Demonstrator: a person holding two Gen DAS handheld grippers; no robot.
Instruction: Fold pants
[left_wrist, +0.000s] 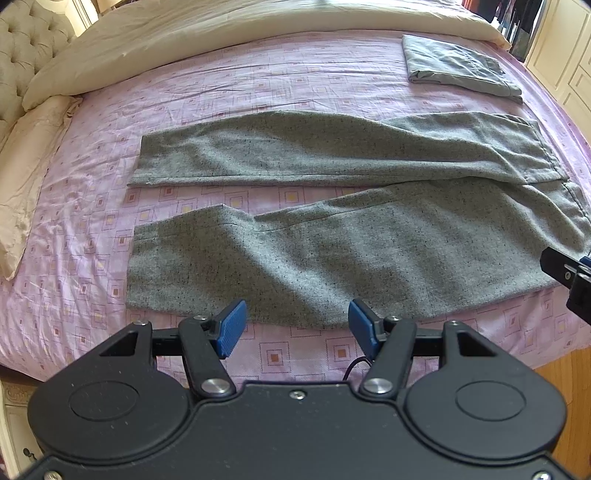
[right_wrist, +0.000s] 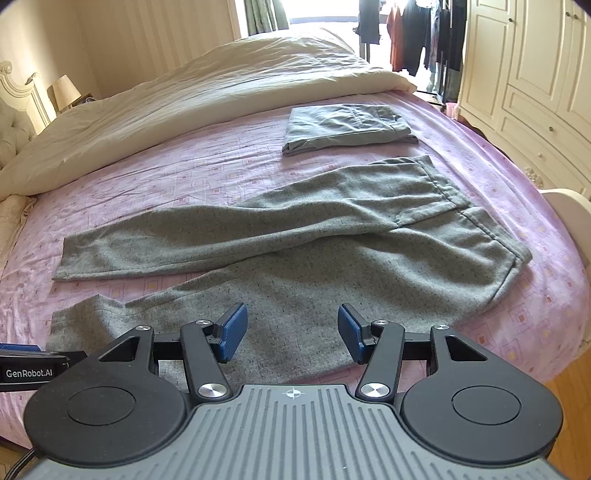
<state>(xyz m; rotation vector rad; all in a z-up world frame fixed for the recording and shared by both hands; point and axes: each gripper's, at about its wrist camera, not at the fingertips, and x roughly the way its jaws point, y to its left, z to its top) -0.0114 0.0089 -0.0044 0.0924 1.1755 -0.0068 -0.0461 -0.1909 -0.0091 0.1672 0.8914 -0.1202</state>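
Note:
Grey speckled pants (left_wrist: 332, 236) lie spread on the pink bed sheet (left_wrist: 92, 229), legs pointing left and apart, waistband at the right. They also show in the right wrist view (right_wrist: 314, 266). My left gripper (left_wrist: 297, 326) is open and empty, just above the near leg's front edge. My right gripper (right_wrist: 293, 330) is open and empty, over the near leg closer to the waist. Part of the right gripper shows at the left wrist view's right edge (left_wrist: 569, 280). Part of the left gripper shows at the right wrist view's left edge (right_wrist: 29, 363).
A folded grey garment (left_wrist: 458, 66) lies at the back right of the bed, also in the right wrist view (right_wrist: 347, 127). A cream duvet (right_wrist: 184, 122) covers the far side. A pillow (left_wrist: 26, 184) lies at the left. White wardrobes (right_wrist: 535, 74) stand at the right.

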